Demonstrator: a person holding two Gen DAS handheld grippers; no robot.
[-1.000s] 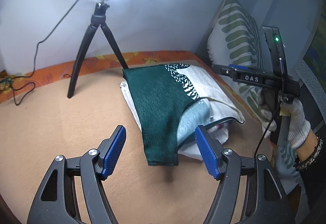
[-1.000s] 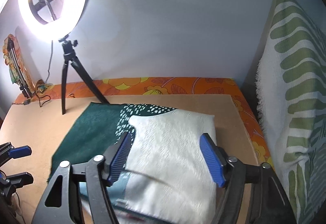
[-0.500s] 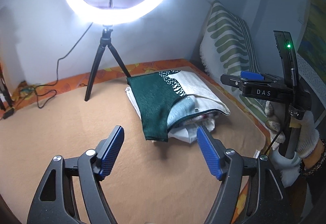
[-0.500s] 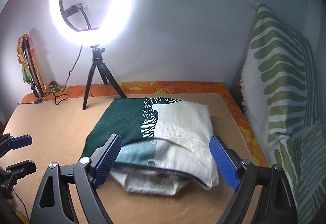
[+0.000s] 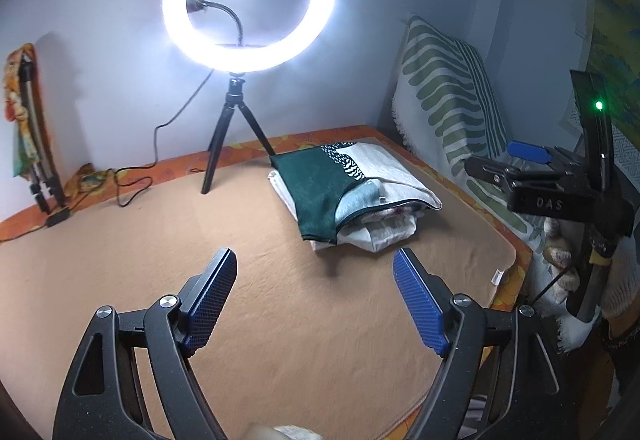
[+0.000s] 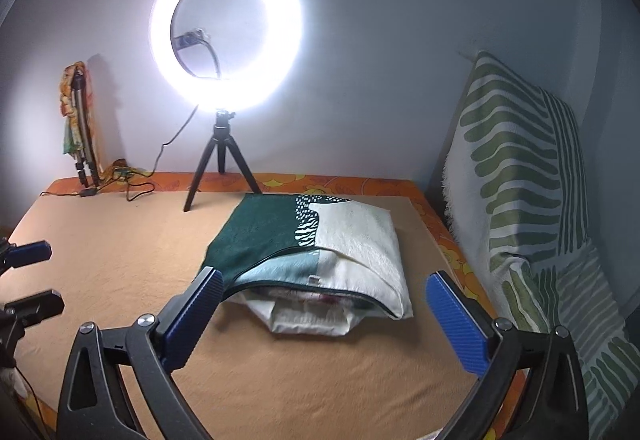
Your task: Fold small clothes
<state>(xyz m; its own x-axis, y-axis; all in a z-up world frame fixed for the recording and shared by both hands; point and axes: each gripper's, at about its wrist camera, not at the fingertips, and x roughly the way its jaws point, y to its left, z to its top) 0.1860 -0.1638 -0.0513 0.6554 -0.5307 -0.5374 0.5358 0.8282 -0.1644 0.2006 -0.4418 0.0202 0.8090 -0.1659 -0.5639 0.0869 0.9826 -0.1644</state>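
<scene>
A folded green-and-cream garment lies on top of a small stack of folded white clothes at the back right of the tan blanket. It also shows in the right wrist view, with the white clothes under it. My left gripper is open and empty, well in front of the stack. My right gripper is open and empty, just in front of the stack, apart from it. The right gripper also shows in the left wrist view, held by a gloved hand.
A ring light on a black tripod stands at the back against the wall, its cable trailing left. A green-striped pillow leans on the right wall. The tan blanket covers an orange floral sheet.
Both grippers have pulled back and up from the stack. The right gripper, earlier over the cream garment, is now clear of it. The stack has not moved.
</scene>
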